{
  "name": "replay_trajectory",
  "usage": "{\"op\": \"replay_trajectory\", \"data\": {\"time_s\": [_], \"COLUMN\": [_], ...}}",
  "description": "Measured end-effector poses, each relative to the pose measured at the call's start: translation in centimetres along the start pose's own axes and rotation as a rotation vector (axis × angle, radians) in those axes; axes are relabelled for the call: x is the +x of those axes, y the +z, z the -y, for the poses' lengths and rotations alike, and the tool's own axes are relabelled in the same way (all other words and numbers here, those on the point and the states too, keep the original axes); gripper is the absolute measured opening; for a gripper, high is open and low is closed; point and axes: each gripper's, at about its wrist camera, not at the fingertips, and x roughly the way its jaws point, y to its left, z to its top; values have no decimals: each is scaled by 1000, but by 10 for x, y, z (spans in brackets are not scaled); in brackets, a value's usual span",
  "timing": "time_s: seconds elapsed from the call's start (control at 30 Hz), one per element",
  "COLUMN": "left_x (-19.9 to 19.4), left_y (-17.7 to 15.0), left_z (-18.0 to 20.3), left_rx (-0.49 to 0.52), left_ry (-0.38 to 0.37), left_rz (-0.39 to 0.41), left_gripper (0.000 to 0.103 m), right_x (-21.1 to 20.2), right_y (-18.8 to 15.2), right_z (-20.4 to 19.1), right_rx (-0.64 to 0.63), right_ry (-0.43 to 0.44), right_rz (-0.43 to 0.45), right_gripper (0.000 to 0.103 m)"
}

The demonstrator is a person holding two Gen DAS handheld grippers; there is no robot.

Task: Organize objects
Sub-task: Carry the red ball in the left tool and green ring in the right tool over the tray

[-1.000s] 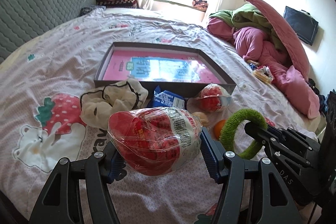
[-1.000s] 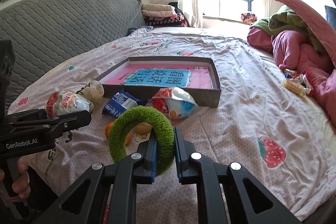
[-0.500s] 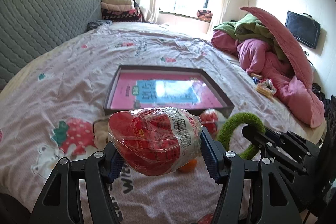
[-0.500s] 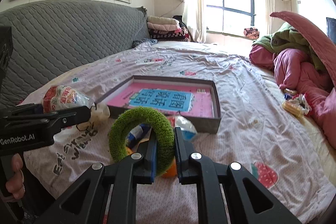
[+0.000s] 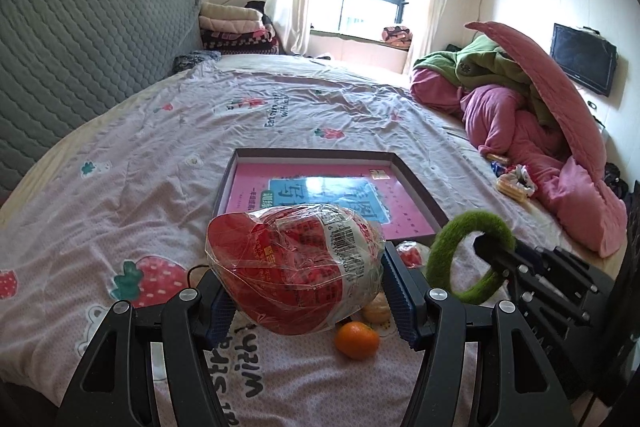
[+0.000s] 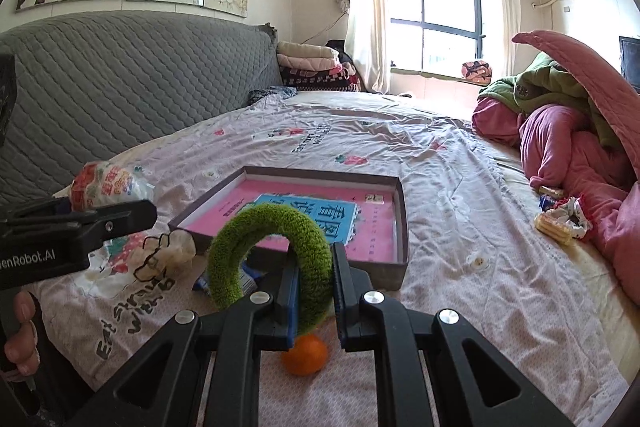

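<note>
Above the bed (image 5: 160, 155), left gripper (image 5: 308, 291) squeezes a snack bag (image 5: 296, 267), right gripper (image 6: 316, 279) pinches a green ring (image 6: 272, 255). Carry both over the tray (image 6: 402, 223) rim, lower, then let go gently.

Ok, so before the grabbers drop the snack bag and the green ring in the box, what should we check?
1. Left gripper holds the bag firmly: ok.
2. Right gripper pinches the ring: ok.
3. Box is open with room inside: ok.
4. Bag is over the box: not ok; it hangs short of the near wall.
5. Ring is over the box: not ok; also short of it.
6. Orange lies clear of the path: ok.
</note>
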Motion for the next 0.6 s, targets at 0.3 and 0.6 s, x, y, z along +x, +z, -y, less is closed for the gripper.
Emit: {"op": "replay_trajectory", "data": {"time_s": [0.3, 0.6], "left_x": [13, 42], "left_y": [13, 32], "left_z": [0, -6], "left_rx": [10, 8], "left_ry": [25, 24], "left_rz": [-1, -6], "left_gripper": [66, 66], "right_x": [14, 46], "right_y": [17, 32], "right_z": [8, 15], "right_rx": [-8, -18], "right_ry": [-17, -36], "right_rz": [10, -14], "right_gripper": [15, 15]}}
